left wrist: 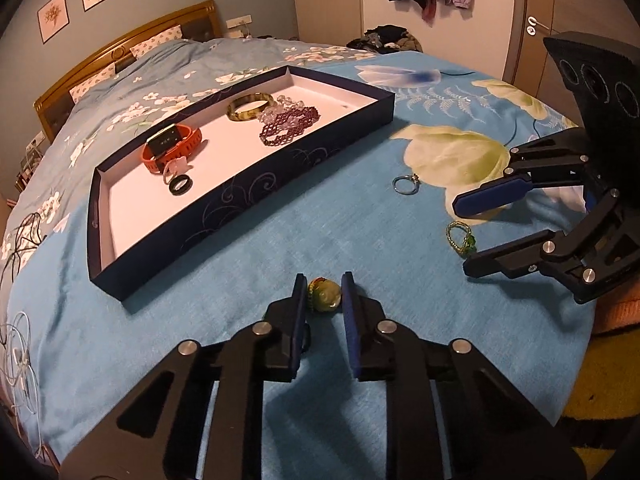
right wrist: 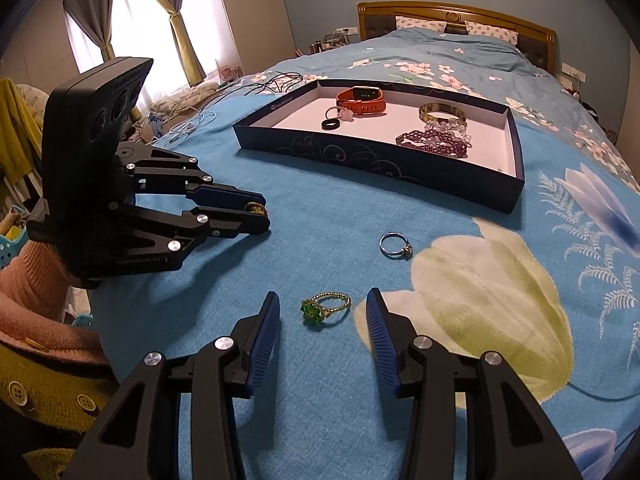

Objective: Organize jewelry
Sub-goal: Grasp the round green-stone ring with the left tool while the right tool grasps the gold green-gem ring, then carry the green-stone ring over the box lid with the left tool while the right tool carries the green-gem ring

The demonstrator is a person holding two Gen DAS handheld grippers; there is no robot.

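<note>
Three rings lie loose on the blue flowered bedspread [right wrist: 320, 208], all outside the box. One, a yellow-green ring with a rounded, glossy top [left wrist: 325, 299], sits between the blue pads of the left gripper [left wrist: 324, 300]; its jaws stand narrow around it, and in the right wrist view the pads look pressed on its sides (the contact itself is small and partly hidden). A second, a thin gold band carrying a bright green stone cluster [right wrist: 325, 309], lies flat between the fingers of the right gripper [right wrist: 323, 320], whose jaws are spread wide with neither pad touching it. The third, a silver ring with a small stone [right wrist: 394, 245], rests just beyond, near the pale yellow flower printed on the cloth.

Farther back sits a shallow dark blue box [right wrist: 376, 160] with swirl patterns on its wall and a white floor. Inside it are an orange watch [right wrist: 362, 100], a black ring [right wrist: 331, 123] beside a small pink-white piece, a gold bangle [right wrist: 440, 113], and purple and clear beaded bracelets [right wrist: 434, 139] heaped together.

A pink sleeve [right wrist: 28, 304] shows behind the left gripper. Behind the bed stands a wooden headboard [right wrist: 456, 12], with curtains [right wrist: 96, 20] at the window to the left.
</note>
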